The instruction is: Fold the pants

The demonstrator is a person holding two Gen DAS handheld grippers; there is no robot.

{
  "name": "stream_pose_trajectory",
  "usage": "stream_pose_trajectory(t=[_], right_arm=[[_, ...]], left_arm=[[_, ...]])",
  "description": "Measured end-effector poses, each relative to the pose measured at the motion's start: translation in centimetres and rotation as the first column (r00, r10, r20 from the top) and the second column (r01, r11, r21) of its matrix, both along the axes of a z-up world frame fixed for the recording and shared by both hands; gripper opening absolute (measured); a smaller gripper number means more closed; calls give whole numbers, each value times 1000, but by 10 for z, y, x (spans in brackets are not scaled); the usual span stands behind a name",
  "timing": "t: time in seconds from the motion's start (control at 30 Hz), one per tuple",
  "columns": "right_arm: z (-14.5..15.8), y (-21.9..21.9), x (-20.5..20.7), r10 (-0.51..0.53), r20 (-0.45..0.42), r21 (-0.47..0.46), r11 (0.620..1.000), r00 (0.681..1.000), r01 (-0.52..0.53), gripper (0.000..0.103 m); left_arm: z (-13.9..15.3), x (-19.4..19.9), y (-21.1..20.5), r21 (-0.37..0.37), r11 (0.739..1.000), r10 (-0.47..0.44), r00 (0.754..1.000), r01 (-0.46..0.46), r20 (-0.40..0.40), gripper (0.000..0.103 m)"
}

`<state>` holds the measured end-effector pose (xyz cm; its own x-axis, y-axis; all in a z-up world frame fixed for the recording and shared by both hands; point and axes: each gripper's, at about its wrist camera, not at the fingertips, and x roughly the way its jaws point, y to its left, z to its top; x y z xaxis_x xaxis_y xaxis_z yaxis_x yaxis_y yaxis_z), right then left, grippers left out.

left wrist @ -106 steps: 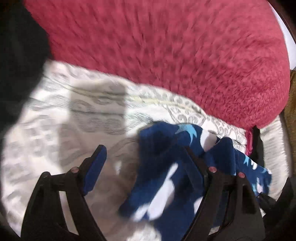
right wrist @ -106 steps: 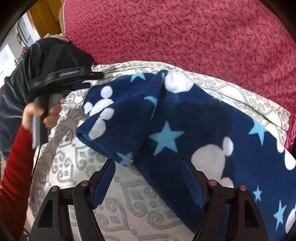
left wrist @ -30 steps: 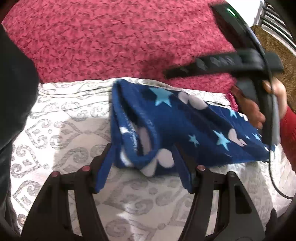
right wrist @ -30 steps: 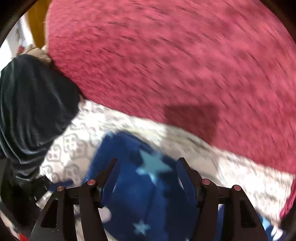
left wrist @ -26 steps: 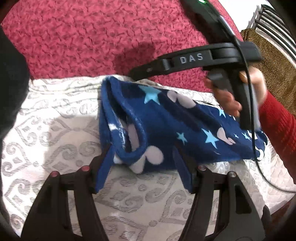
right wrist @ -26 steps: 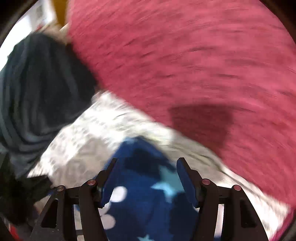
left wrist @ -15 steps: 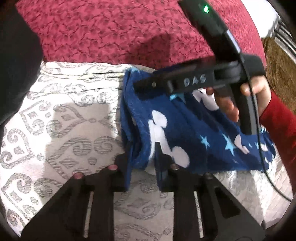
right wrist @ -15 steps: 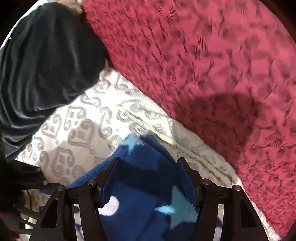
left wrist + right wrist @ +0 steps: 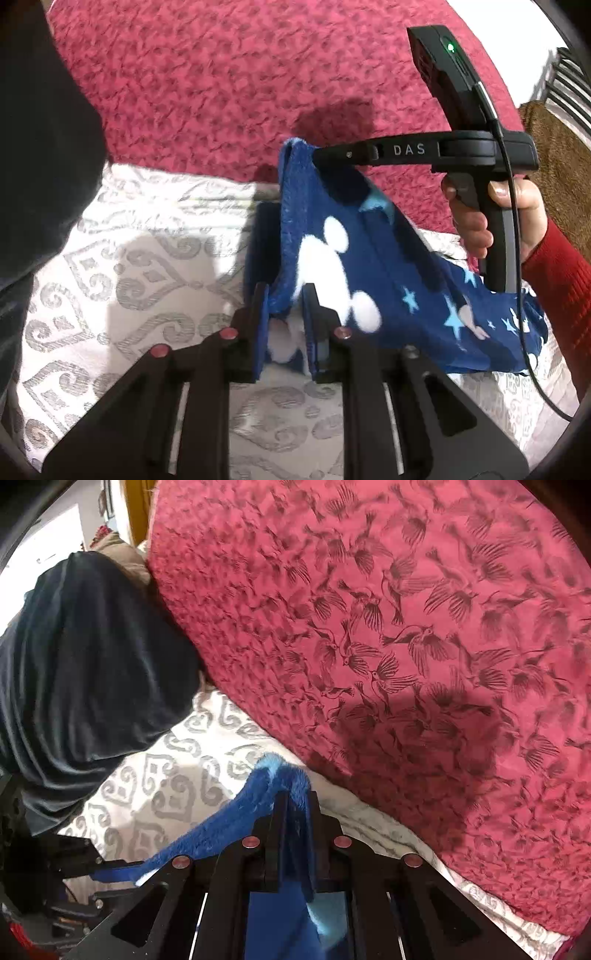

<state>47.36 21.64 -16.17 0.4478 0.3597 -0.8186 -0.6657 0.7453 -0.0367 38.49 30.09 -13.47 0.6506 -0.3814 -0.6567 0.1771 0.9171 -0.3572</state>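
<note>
The navy fleece pants (image 9: 369,258) with white mouse heads and blue stars lie on a white and grey patterned cloth (image 9: 129,295). My left gripper (image 9: 284,299) is shut on the near corner of their folded end. My right gripper (image 9: 317,155) is shut on the far corner and holds it raised. In the right wrist view the right gripper (image 9: 293,805) pinches the blue fleece edge (image 9: 229,819), which stretches down left to the left gripper (image 9: 107,871).
A crimson bird-print blanket (image 9: 406,627) lies behind the patterned cloth. A dark garment (image 9: 81,657) is heaped at the left. A brown textured cover (image 9: 554,147) is at the far right. The patterned cloth (image 9: 166,782) is bare left of the pants.
Both grippers closed on the corners of the pants' folded end. The right gripper came in from the right onto the far corner, and that end is now lifted.
</note>
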Motion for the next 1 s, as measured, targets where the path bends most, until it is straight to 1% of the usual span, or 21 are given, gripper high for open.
stream_pose_trajectory(t=[0.03,0.1,0.17,0.2,0.23,0.3,0.37,0.4,0.43,0.53,0.57,0.6,0.63,0.7,0.77,0.8,0.83,0.87,0.9,0.93,1.0], right_arm=[[-6,2,3,2,-19,-15,1000,1000,-3,10],[-39,15,9,-3,-73,-144,990,997,-8,19],[-61,20,6,-9,-37,-270,963,999,-2,22],[-63,19,2,-5,-10,-279,960,1000,2,23],[-59,15,-1,-10,9,-267,964,1000,12,24],[-39,-3,-6,-75,42,-208,975,996,82,32],[-15,-30,-16,-132,56,-123,983,990,138,53],[-3,-47,-25,-161,65,-91,982,985,167,56],[4,-60,-32,-178,64,-74,980,982,182,62],[19,-107,-65,-196,45,-59,978,980,198,64],[21,-123,-79,-203,48,-68,976,978,206,64],[24,-144,-98,-221,62,-69,972,973,226,64],[25,-159,-112,-241,69,-62,967,968,246,64],[27,-196,-142,-305,61,-37,951,950,308,64],[24,-251,-176,-416,26,-8,909,909,416,64],[24,-280,-193,-476,12,1,879,879,476,64],[26,-309,-208,-535,8,8,845,845,535,64],[31,-343,-227,-605,8,18,796,796,605,64],[35,-379,-246,-682,6,32,731,731,682,64],[40,-413,-262,-749,-2,46,662,663,748,64],[51,-486,-299,-876,-44,76,477,481,876,64]], left_arm=[[-7,4,-2,20,1000,6,1000,-5,-30,19],[-21,12,-5,70,997,13,996,-6,-91,19],[-29,14,-9,91,996,5,993,6,-120,22],[-30,14,-9,91,996,3,992,8,-123,28],[-29,14,-9,93,996,2,992,9,-123,33],[-30,12,-8,94,995,-8,990,21,-138,53],[-32,9,-9,84,994,-52,985,67,-168,61],[-35,7,-11,79,990,-98,977,115,-188,61],[-37,2,-15,88,986,-125,974,143,-191,61],[-37,-3,-32,193,966,-145,977,174,-157,59],[-38,-3,-37,226,959,-140,979,171,-150,47],[-37,-2,-39,247,956,-129,982,160,-138,29],[-36,0,-38,238,960,-120,984,148,-130,19],[-24,-1,-27,187,978,-78,992,95,-96,19],[-15,-6,-20,202,976,-67,996,76,-52,19],[-15,-7,-18,203,976,-71,996,82,-57,20],[-16,-5,-17,214,974,-61,996,73,-62,20],[-21,-2,-14,261,965,-12,998,29,-65,19],[-27,4,-10,350,936,77,995,-48,-69,19],[-30,9,-5,373,925,120,989,-78,-91,19],[-26,10,8,301,942,188,977,-149,-104,19]])
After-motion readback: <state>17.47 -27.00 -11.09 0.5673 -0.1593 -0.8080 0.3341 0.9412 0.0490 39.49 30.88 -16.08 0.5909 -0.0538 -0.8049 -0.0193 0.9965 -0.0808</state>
